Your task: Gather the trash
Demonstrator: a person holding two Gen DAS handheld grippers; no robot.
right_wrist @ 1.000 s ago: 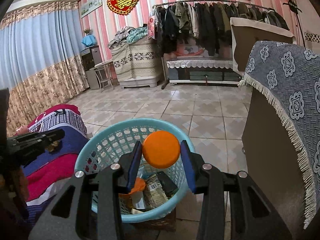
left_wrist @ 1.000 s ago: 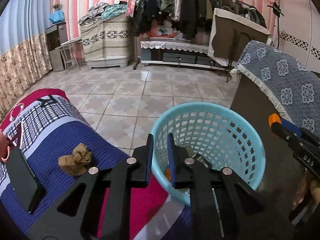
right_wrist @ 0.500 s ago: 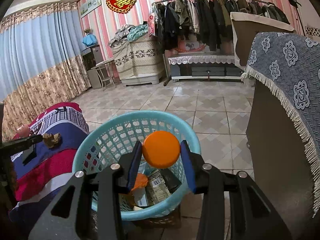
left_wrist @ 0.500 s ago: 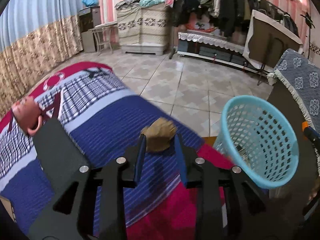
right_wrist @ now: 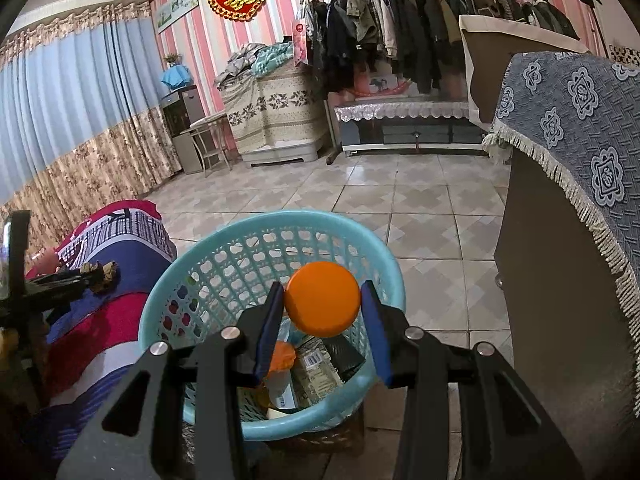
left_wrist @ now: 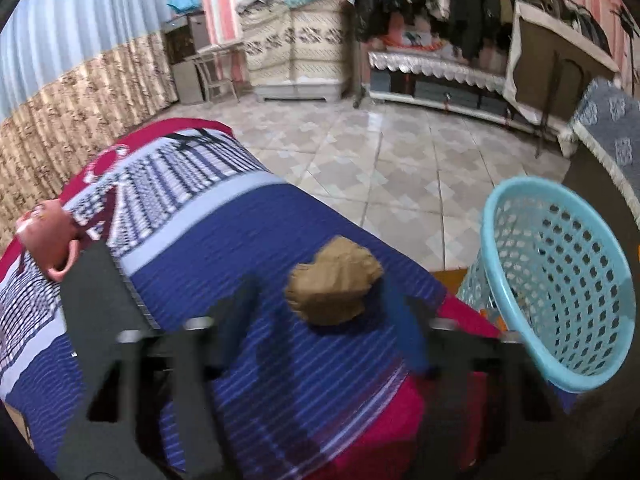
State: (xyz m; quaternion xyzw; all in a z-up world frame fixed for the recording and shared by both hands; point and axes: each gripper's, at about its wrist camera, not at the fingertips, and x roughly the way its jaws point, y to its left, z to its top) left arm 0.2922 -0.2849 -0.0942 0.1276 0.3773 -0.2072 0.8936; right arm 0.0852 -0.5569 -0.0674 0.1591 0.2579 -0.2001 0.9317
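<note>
Left tongs (left_wrist: 324,320) are being spread wider, pads clear of the crumpled brown paper wad (left_wrist: 334,286) that is lying between and just ahead of them on the striped bed cover (left_wrist: 224,240). Right tongs (right_wrist: 322,320) are being kept pinched on an orange disc (right_wrist: 322,298), held above the teal mesh basket (right_wrist: 224,264). Wrappers and other trash (right_wrist: 312,364) are being seen inside the basket, below these tongs. A pink mug (left_wrist: 46,240) is lying far left of the left tongs.
</note>
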